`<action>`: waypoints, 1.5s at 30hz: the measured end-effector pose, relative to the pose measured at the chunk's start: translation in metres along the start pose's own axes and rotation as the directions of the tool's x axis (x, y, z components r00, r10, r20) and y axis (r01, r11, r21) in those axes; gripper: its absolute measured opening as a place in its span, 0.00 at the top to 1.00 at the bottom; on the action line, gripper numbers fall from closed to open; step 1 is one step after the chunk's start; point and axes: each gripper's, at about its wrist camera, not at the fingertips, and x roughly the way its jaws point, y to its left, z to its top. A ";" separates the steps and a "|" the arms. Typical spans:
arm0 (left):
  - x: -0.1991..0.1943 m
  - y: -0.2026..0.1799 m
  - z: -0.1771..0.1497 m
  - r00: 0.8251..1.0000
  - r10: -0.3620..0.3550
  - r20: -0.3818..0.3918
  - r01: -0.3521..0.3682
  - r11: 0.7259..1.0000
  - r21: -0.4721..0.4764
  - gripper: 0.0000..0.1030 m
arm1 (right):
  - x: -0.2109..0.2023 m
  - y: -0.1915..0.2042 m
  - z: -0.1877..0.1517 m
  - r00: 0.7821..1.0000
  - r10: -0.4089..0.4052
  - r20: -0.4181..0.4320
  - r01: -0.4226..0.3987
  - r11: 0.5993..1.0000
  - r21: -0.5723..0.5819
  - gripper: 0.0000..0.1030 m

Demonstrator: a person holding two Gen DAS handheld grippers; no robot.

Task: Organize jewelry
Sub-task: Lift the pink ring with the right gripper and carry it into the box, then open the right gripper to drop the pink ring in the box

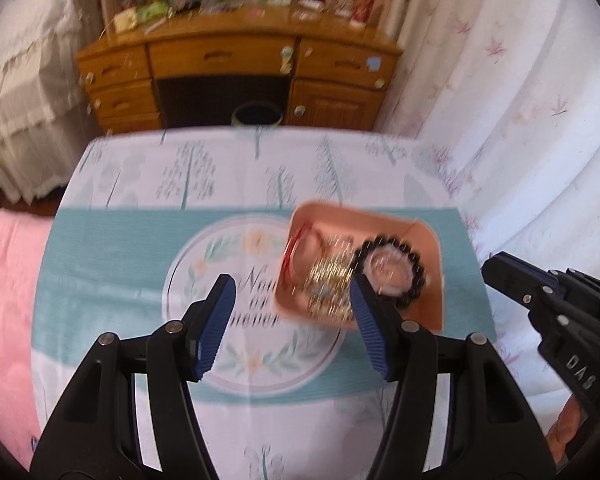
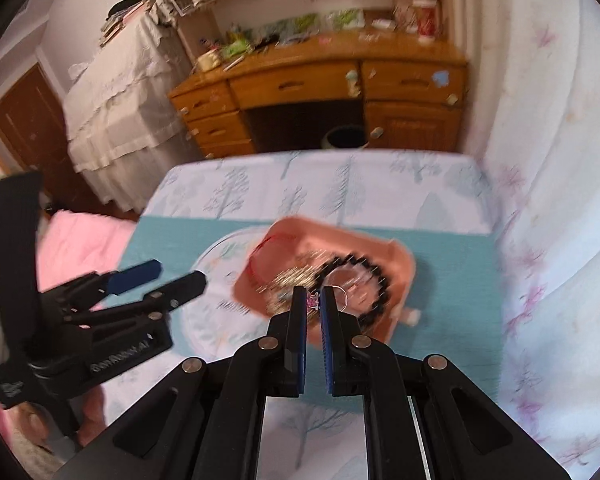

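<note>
The right tongs point(image 2: 313, 300) are pinching a small pink piece with a thin ring hanging at the tips, too blurred to name, above the near edge of the pink tray point(image 2: 404, 268). The left tongs point(image 1: 294, 300) are standing spread with nothing between them, just left of the tray. The tray is sitting on the counter point(image 1: 120, 272), its long side tilted across the teal cloth band, holding a black bead bracelet point(image 1: 416, 268), gold chains point(image 1: 328, 280) and a red cord point(image 1: 290, 246)
</note>
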 end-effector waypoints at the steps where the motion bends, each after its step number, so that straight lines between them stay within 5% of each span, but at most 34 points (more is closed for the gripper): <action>1: 0.001 -0.002 0.002 1.000 0.001 0.010 -0.001 1.000 0.007 0.45 | -0.003 0.001 0.001 0.999 -0.033 0.028 0.033 0.999 -0.010 0.93; 7: 0.028 -0.017 0.005 0.999 0.023 0.036 -0.026 0.997 0.079 0.45 | 0.006 -0.003 0.002 0.996 -0.069 0.060 0.070 0.998 -0.009 0.93; 23: 0.087 -0.014 -0.004 0.998 0.008 -0.066 -0.004 0.998 0.068 0.44 | 0.070 0.001 -0.003 0.997 -0.081 0.005 0.081 0.996 -0.036 0.93; 26: 0.091 -0.011 -0.006 0.997 0.003 -0.080 0.003 0.998 0.067 0.30 | 0.075 0.002 -0.004 0.997 -0.078 -0.004 0.078 0.996 -0.041 0.92; 28: 0.089 -0.010 -0.007 0.997 0.002 -0.072 0.003 0.998 0.066 0.22 | 0.077 0.003 -0.005 0.997 -0.077 -0.009 0.076 0.996 -0.049 0.89; 34: 0.087 -0.007 -0.010 0.998 0.010 -0.070 -0.006 0.999 0.053 0.18 | 0.073 0.002 -0.009 0.998 -0.061 0.019 0.062 0.997 -0.043 0.65; 45: 0.071 -0.005 -0.024 0.998 0.036 -0.057 -0.033 0.998 0.046 0.17 | 0.062 0.005 -0.021 0.997 -0.075 0.020 0.076 0.996 -0.043 0.65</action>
